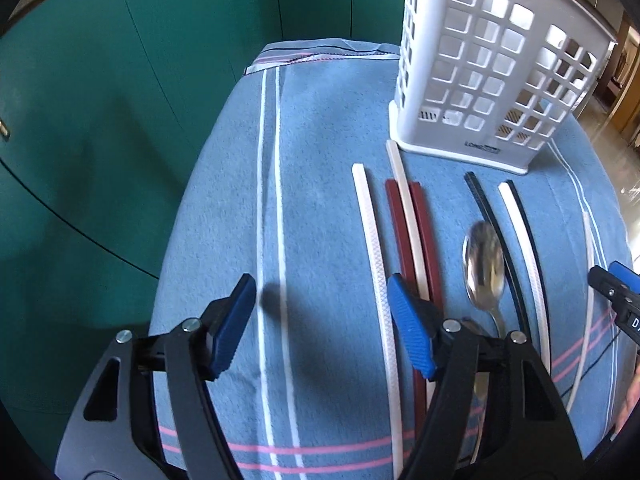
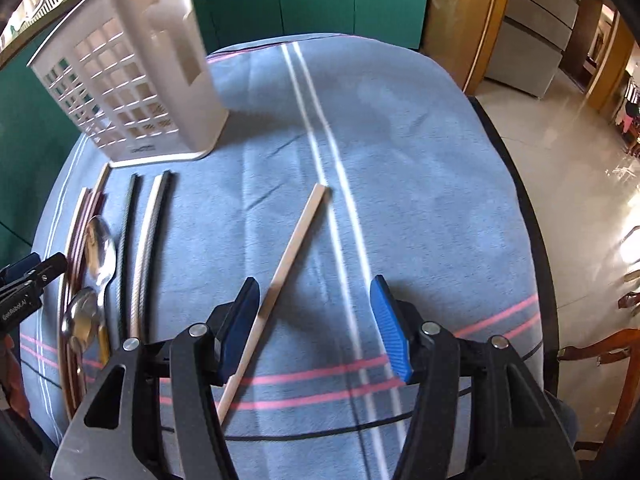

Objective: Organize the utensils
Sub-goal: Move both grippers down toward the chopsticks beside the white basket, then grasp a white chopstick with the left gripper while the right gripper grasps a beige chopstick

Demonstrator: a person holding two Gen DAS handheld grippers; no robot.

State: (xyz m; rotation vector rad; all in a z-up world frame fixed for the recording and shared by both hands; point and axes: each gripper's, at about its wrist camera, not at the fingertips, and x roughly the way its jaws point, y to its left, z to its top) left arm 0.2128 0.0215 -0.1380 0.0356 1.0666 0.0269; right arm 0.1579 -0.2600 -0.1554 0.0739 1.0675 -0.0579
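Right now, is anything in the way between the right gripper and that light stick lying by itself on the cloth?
Nothing visible blocks it. The right gripper is open above the lone chopstick, which lies bare on the blue cloth, passing beside the gripper's left finger. The white basket and spoons sit off to the left.

— What sort of place is this?
— A home kitchen or dining area: green cupboard doors (image 1: 120, 80), glossy tiled floor (image 2: 568, 168), white plastic cutlery caddy (image 1: 480, 80), wooden chair (image 2: 616, 360).
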